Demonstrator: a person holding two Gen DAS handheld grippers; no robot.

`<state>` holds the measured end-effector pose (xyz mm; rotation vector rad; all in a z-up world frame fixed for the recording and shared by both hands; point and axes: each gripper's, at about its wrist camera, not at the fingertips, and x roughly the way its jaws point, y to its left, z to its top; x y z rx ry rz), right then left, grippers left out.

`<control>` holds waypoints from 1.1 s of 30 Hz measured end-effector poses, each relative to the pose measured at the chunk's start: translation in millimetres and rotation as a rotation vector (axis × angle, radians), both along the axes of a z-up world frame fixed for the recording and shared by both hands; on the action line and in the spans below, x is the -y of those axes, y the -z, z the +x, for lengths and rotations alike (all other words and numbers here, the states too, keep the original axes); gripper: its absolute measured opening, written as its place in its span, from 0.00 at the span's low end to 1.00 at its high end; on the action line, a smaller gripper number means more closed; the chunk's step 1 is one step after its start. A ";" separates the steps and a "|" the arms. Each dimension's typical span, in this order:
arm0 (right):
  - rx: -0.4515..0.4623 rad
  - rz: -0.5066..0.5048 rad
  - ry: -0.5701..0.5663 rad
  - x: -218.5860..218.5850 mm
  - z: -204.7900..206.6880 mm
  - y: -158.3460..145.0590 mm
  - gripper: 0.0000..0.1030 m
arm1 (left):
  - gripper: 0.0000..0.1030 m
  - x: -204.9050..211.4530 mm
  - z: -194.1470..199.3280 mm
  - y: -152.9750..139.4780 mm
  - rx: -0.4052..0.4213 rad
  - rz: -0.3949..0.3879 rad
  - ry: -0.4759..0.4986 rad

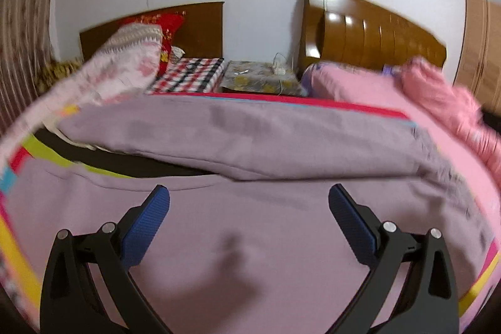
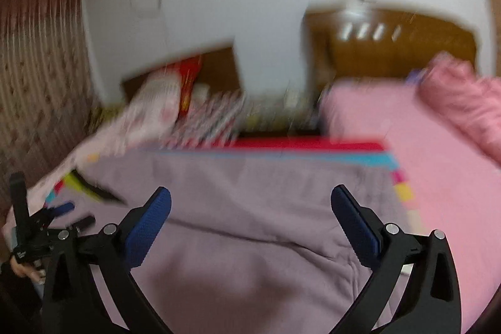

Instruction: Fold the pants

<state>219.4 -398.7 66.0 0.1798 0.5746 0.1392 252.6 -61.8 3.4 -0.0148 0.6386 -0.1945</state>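
Lilac pants (image 1: 250,143) lie spread over a colourful striped mat (image 1: 40,149) on the bed, one part folded across the far side. My left gripper (image 1: 249,193) hovers over the near part of the cloth, open, with nothing between its blue pads. The right wrist view is blurred. It shows the same pants (image 2: 250,208) under my right gripper (image 2: 250,194), which is wide open and holds nothing. The left gripper (image 2: 78,213) also shows at that view's left edge, held by a hand, over the left end of the pants.
Pink bedding (image 1: 438,96) is bunched at the right and a floral pillow (image 1: 125,64) lies at the left. A checked cloth (image 1: 191,77) and a small bedside table (image 1: 260,77) sit behind. Two wooden headboards (image 1: 375,36) stand against the white wall, with a curtain (image 1: 22,36) at far left.
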 end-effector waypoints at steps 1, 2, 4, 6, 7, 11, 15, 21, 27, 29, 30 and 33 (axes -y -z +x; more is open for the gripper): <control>-0.085 -0.011 -0.053 9.0 30.3 10.4 0.96 | 0.98 0.9 6.8 6.8 -0.041 -0.015 -0.005; -0.128 -0.025 -0.078 17.7 54.1 17.4 0.96 | 0.98 3.4 16.9 15.3 -0.106 -0.035 0.006; -0.173 -0.040 -0.121 33.2 95.3 26.2 0.96 | 0.98 7.7 33.3 33.5 -0.217 -0.078 0.060; -0.204 -0.111 -0.128 43.5 133.8 32.7 0.96 | 0.98 10.6 47.5 51.9 -0.296 -0.106 0.063; -0.222 -0.144 -0.135 48.4 158.4 38.1 0.96 | 0.98 11.0 49.5 57.3 -0.308 -0.105 0.060; -0.293 -0.145 -0.230 61.8 226.5 65.6 0.91 | 0.98 23.4 51.3 67.2 -0.274 -0.015 0.060; -0.369 -0.188 -0.351 66.2 270.1 93.7 0.76 | 0.99 25.6 52.6 70.4 -0.286 0.029 0.057; -0.437 -0.166 -0.492 63.7 282.9 112.7 0.36 | 0.99 30.7 53.7 69.6 -0.297 0.085 0.045; -0.191 -0.298 -0.473 35.0 208.4 54.8 0.14 | 0.99 29.6 54.0 69.4 -0.292 0.067 0.044; -0.039 -0.363 -0.458 9.9 138.8 18.6 0.14 | 0.99 23.7 53.3 67.7 -0.286 0.018 0.048; 0.029 -0.383 -0.459 -4.3 98.6 4.4 0.14 | 0.99 18.2 52.2 66.7 -0.279 -0.020 0.050; 0.135 -0.396 -0.471 -40.1 -1.7 -10.7 0.13 | 0.98 -18.2 44.8 59.0 -0.276 -0.218 -0.005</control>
